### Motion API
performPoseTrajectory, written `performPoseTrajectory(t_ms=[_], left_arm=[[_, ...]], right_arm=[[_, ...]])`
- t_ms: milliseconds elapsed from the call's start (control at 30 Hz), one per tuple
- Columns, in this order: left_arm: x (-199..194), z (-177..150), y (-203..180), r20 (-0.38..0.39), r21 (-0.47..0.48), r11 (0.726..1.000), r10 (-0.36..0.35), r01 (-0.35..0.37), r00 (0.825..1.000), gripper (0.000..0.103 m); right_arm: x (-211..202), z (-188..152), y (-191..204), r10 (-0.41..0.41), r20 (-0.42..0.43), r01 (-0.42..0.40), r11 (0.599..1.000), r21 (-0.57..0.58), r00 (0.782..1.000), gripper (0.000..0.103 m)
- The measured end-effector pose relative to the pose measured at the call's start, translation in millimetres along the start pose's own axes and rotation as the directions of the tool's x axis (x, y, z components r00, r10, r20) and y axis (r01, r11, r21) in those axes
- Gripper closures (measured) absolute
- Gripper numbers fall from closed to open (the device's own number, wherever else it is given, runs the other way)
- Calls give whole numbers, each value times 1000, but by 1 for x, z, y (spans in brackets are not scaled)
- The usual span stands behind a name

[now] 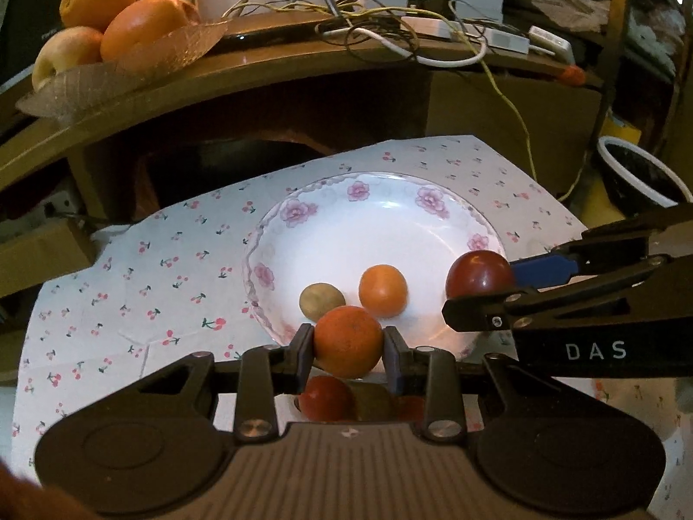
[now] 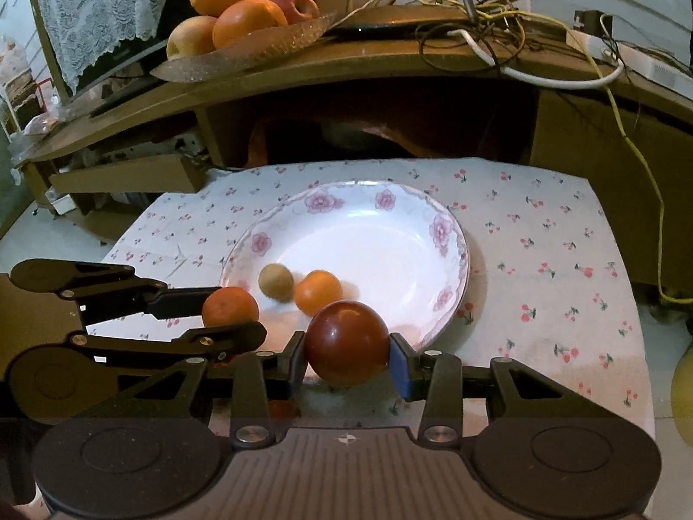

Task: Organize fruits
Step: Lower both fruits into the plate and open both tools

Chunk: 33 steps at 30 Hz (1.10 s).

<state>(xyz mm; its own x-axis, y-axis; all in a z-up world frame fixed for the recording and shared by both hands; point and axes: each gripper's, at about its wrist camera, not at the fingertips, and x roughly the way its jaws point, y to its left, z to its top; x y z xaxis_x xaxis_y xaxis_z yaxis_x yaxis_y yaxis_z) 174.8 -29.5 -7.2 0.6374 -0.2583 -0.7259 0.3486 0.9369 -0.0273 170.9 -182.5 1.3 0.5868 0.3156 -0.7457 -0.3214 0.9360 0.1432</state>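
My left gripper point(image 1: 348, 343) is shut on a rough orange mandarin point(image 1: 348, 342) over the near rim of the white floral plate point(image 1: 381, 234). My right gripper point(image 2: 348, 349) is shut on a dark red round fruit point(image 2: 346, 342) over the plate's near rim. Each gripper shows in the other's view: the mandarin point(image 2: 230, 307) at the left, the red fruit point(image 1: 478, 275) at the right. In the plate lie a smooth orange fruit point(image 1: 383, 290) point(image 2: 318, 292) and a small tan-green fruit point(image 1: 321, 301) point(image 2: 276, 282). Below my left fingers, a red fruit point(image 1: 327, 396) and a brownish one point(image 1: 374, 401) lie partly hidden.
The plate point(image 2: 390, 234) sits on a cherry-print cloth point(image 1: 151, 268) point(image 2: 541, 238). Behind it is a brown shelf point(image 1: 260, 65) with a glass dish of oranges and apples point(image 1: 121, 30) point(image 2: 242, 21) and tangled cables point(image 1: 411, 39). A black-and-white bowl point(image 1: 641, 173) stands at the right.
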Motion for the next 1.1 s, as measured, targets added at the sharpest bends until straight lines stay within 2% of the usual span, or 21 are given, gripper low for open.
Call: performPoseTrajectory(t_ms=[500,1100], left_arm=[[2,2,6,6,-16,1000,2,-2,1000,64],[-12,6,0,46,10,1000,16,-17,999,61]], right_arm=[[11,5,-2,-10,-12,9,1000,-2,1000,59],[-5,9,4,-45,60,49,997,-63,997,56]])
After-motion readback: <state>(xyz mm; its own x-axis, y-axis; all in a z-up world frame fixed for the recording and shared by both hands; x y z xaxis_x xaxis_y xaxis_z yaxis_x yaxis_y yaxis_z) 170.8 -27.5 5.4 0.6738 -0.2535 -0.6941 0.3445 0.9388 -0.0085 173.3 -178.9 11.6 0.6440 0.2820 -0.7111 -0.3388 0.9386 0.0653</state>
